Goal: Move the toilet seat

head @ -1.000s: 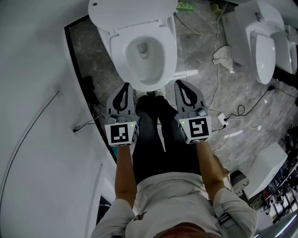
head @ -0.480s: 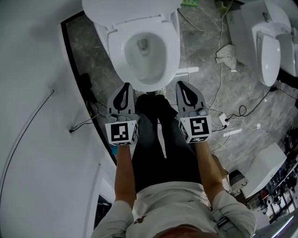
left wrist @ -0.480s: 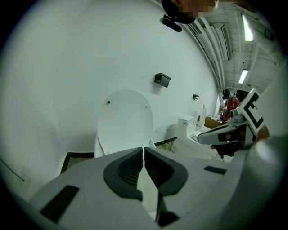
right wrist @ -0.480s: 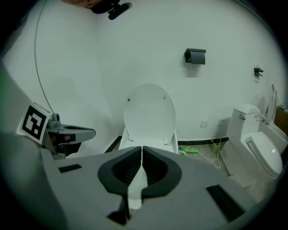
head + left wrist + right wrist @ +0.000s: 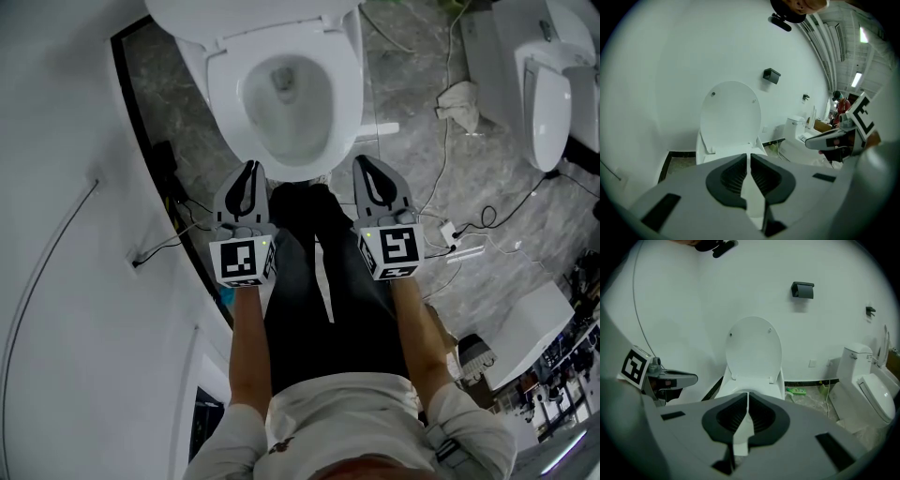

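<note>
Hovering just before the toilet point(image 5: 292, 172), the left gripper point(image 5: 250, 170) and right gripper point(image 5: 367, 166) are held with jaws closed on nothing; the toilet seat point(image 5: 344, 89) is laid flat on it, lid point(image 5: 234, 19) raised.

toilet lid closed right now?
No, the lid stands upright against the wall.

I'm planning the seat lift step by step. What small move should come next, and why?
Probably ease the right gripper forward to the toilet seat's front edge, opening its fingers: it and the left gripper are shut, empty and short of the seat, which lies flat on the bowl.
</note>
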The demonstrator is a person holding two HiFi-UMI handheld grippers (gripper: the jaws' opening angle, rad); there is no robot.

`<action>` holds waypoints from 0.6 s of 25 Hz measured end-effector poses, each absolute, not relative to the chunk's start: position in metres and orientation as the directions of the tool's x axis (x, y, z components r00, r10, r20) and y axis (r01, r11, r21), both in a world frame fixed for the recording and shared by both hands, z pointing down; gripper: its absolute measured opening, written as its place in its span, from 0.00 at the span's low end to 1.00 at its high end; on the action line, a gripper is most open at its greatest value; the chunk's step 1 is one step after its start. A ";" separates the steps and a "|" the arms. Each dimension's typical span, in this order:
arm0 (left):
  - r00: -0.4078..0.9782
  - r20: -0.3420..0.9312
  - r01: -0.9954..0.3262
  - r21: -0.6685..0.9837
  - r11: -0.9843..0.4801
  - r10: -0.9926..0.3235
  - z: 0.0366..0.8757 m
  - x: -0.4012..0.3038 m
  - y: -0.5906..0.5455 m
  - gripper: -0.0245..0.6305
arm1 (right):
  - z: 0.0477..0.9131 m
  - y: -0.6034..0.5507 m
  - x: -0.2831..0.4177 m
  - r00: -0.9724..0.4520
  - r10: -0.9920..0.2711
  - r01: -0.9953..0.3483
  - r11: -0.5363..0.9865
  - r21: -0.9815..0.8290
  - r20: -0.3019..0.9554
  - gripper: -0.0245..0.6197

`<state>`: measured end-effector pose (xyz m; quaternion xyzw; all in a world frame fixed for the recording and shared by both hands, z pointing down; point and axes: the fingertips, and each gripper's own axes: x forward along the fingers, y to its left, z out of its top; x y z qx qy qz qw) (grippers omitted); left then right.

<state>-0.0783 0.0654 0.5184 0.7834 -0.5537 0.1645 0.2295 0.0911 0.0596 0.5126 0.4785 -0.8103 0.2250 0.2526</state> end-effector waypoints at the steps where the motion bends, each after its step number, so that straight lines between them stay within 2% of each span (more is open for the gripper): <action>1: 0.331 0.515 -0.943 0.179 -0.279 -0.790 0.521 -0.078 0.065 0.08 | 0.516 0.060 0.092 -0.413 -0.658 -0.890 0.440 -0.124 0.629 0.07; 15: 0.326 0.588 -0.945 0.194 -0.262 -0.740 0.575 -0.073 0.069 0.08 | 0.580 0.066 0.103 -0.385 -0.593 -0.897 0.421 -0.135 0.708 0.07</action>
